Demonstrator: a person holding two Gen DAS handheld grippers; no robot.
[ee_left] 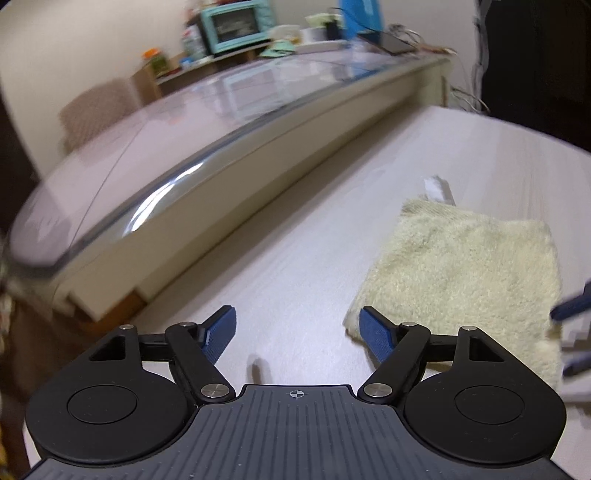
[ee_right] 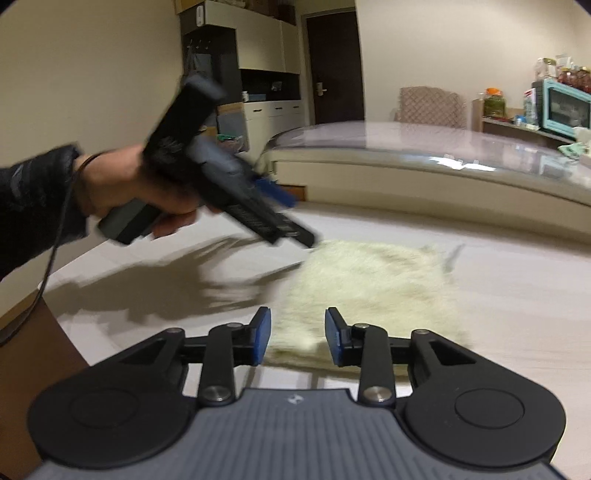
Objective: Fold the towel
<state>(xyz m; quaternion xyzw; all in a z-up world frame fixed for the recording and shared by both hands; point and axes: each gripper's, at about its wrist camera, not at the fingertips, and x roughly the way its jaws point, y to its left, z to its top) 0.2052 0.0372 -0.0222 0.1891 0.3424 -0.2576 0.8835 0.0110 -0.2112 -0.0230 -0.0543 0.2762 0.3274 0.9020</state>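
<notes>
towel [ee_left: 465, 273] folded on pale table [ee_left: 295, 258] | glass-topped table [ee_left: 184, 129] behind | oven [ee_left: 236, 24]

Motion-blurred left gripper [ee_right: 275, 192], towel [ee_right: 373, 288]

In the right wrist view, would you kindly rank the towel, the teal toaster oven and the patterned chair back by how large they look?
1. towel, clearly largest, though it is also nearest the camera.
2. patterned chair back.
3. teal toaster oven, close to the chair back and cut by the frame edge, so that order is unsure.
</notes>
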